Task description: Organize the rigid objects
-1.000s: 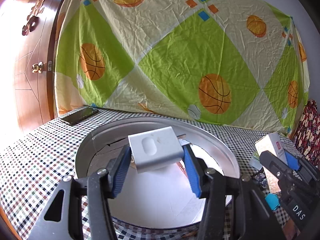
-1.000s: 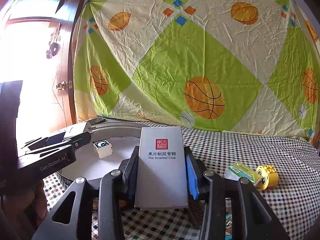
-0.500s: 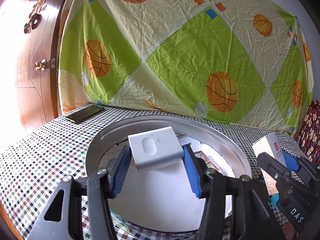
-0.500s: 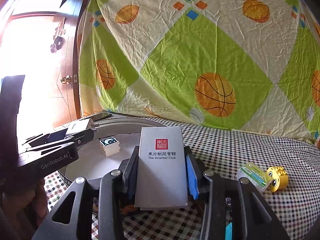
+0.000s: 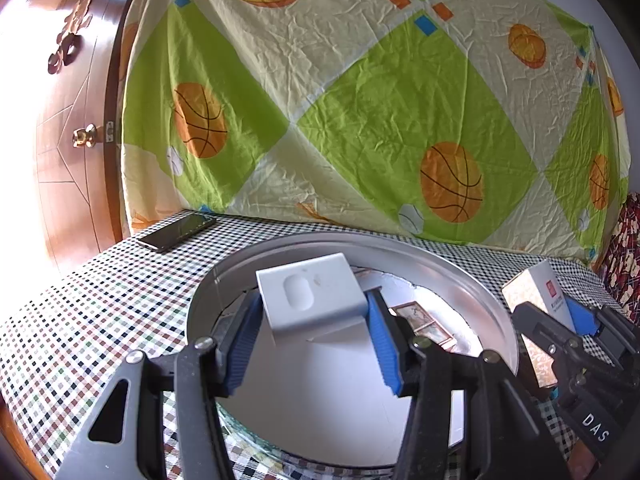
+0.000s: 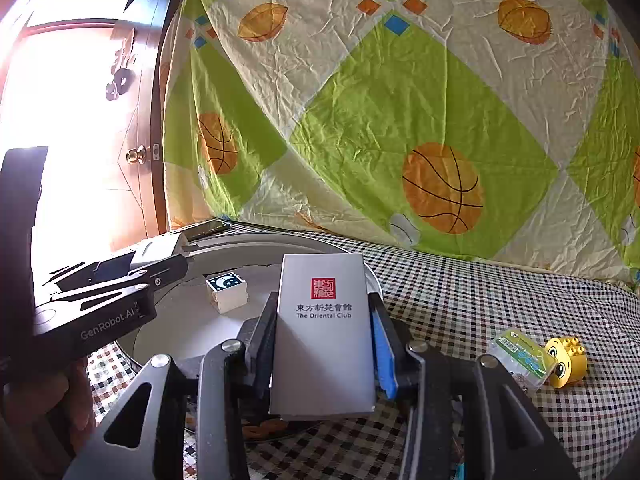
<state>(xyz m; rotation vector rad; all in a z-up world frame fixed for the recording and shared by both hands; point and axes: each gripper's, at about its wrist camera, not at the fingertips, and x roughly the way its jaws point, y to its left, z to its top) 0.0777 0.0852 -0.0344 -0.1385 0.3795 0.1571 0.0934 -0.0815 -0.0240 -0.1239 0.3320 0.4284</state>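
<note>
My left gripper (image 5: 314, 308) is shut on a white square box (image 5: 310, 296) with an oval dent, holding it above a round metal tray (image 5: 460, 276). From the right wrist view the left gripper (image 6: 120, 280) comes in from the left over the tray (image 6: 180, 328). My right gripper (image 6: 323, 304) is shut on a grey box (image 6: 324, 332) printed "The Oriental Club", at the tray's near right rim. The left wrist view shows that right gripper (image 5: 568, 328) and its box (image 5: 532, 292) beside the tray's right edge. A white cube (image 6: 226, 292) with a moon picture sits in the tray.
A brownish picture card (image 5: 420, 320) lies in the tray. A dark phone (image 5: 176, 232) lies on the checked tablecloth at the back left. On the cloth to the right are a green packet (image 6: 520, 356) and a yellow toy brick (image 6: 566, 362) with a face. A patterned sheet hangs behind.
The right gripper has drifted slightly to the left, nearer the tray, with its box still held. The left gripper has barely moved and keeps its grip on the white box.
</note>
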